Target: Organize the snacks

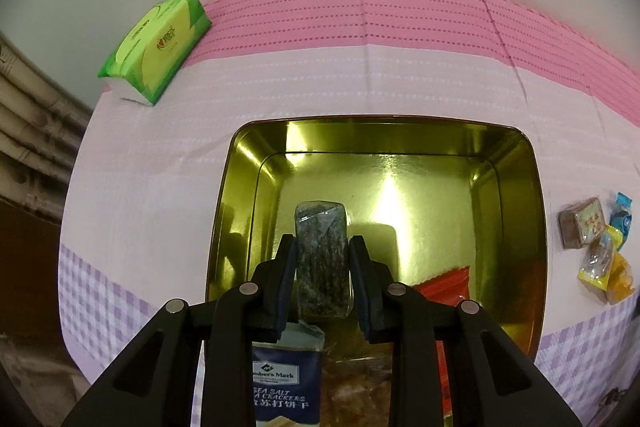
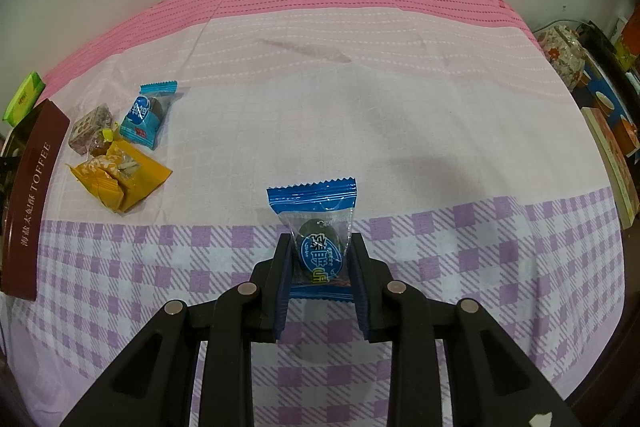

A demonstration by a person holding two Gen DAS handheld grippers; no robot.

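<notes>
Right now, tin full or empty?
Partly filled. The gold tin holds a cracker pack and red wrapper at its near end; the far floor is bare metal.

A: Tin (image 1: 240, 163): far half of floor bare; near end blocked by cracker pack (image 1: 286, 383) and red packet (image 1: 444, 283)

B: Cloth (image 2: 400, 115) bare centre and right; 4 loose snacks (image 2: 120, 151) crowd the left, beside the tin's outer wall

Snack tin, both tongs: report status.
Left tongs shut on seaweed pack, over gold tin. Right tongs shut on blue candy. Nothing blocking.
</notes>
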